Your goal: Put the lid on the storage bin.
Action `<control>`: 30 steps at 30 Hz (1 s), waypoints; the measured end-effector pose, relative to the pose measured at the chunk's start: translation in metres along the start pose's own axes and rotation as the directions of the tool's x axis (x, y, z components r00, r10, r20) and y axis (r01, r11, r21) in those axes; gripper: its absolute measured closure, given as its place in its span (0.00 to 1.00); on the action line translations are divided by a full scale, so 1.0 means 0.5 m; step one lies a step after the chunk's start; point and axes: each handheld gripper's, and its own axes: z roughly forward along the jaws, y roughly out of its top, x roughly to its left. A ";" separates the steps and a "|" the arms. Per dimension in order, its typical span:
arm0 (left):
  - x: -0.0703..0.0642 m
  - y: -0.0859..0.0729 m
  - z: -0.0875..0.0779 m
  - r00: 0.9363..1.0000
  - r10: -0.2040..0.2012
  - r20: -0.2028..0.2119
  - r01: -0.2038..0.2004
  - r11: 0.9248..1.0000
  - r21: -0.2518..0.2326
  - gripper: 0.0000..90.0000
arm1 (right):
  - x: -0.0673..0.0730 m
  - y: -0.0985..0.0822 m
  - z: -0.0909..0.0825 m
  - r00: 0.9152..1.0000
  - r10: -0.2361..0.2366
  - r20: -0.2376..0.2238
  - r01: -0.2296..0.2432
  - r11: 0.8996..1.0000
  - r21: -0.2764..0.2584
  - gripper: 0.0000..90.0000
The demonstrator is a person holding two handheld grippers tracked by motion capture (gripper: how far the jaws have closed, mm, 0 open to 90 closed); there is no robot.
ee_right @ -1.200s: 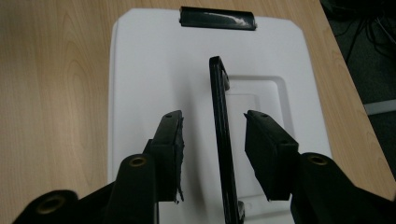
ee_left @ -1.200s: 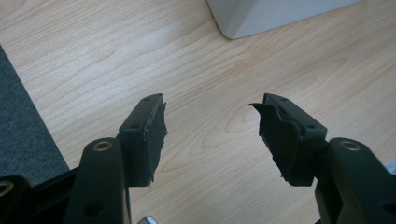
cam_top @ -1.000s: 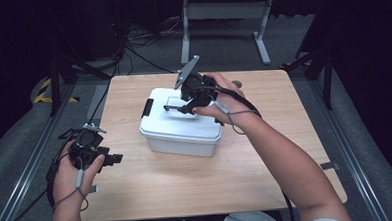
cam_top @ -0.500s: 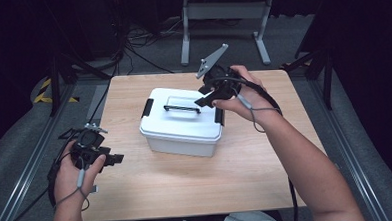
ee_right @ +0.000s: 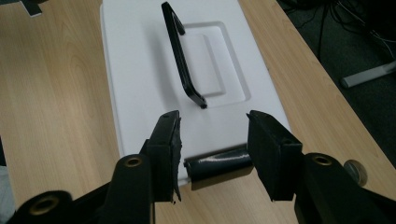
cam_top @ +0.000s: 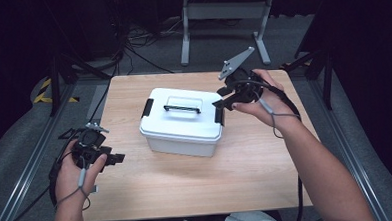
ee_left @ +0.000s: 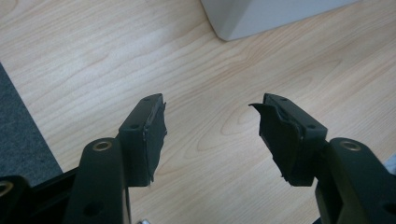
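This looks like a lab or recording room set up for tests, not a home. A plain light-wood surface [cam_top: 267,172] stands alone on grey carpet [cam_top: 20,148] with dark surroundings, metal rails [cam_top: 34,170] running along both sides and yellow-black hazard tape [cam_top: 45,92] at the left. Loose black cables [cam_top: 131,43] lie on the floor behind it, beside a grey metal stand [cam_top: 224,11].

White lidded box [cam_top: 182,122] w/ black handle [cam_top: 182,109] & side latches, closed, upright mid-table.
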 end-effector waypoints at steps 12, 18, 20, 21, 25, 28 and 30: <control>-0.011 0.018 0.019 1.000 0.028 0.013 -0.029 0.999 0.028 0.46 | -0.031 -0.101 -0.035 0.994 0.095 0.045 -0.096 0.995 0.023 0.61; -0.007 0.010 0.016 1.000 0.016 0.009 -0.017 0.999 0.028 0.46 | -0.048 -0.141 -0.040 0.989 0.137 0.055 -0.139 0.990 0.032 0.61; -0.007 0.007 0.014 1.000 0.011 0.006 -0.011 1.000 0.025 0.46 | -0.055 -0.159 -0.041 0.986 0.155 0.059 -0.158 0.987 0.043 0.60; -0.007 0.006 0.013 1.000 0.012 0.005 -0.012 1.000 0.024 0.46 | -0.058 -0.167 -0.043 0.984 0.165 0.065 -0.168 0.985 0.046 0.60; -0.005 0.001 0.011 1.000 0.000 0.003 0.000 1.000 0.024 0.46 | -0.067 -0.188 -0.044 0.981 0.182 0.072 -0.186 0.981 0.046 0.60; -0.004 -0.001 0.010 1.000 -0.003 0.006 0.003 1.000 0.025 0.45 | -0.072 -0.201 -0.042 0.978 0.193 0.074 -0.197 0.979 0.046 0.59; -0.004 -0.002 0.010 1.000 -0.008 0.008 0.008 1.000 0.026 0.45 | -0.075 -0.211 -0.039 0.977 0.197 0.076 -0.201 0.979 0.044 0.58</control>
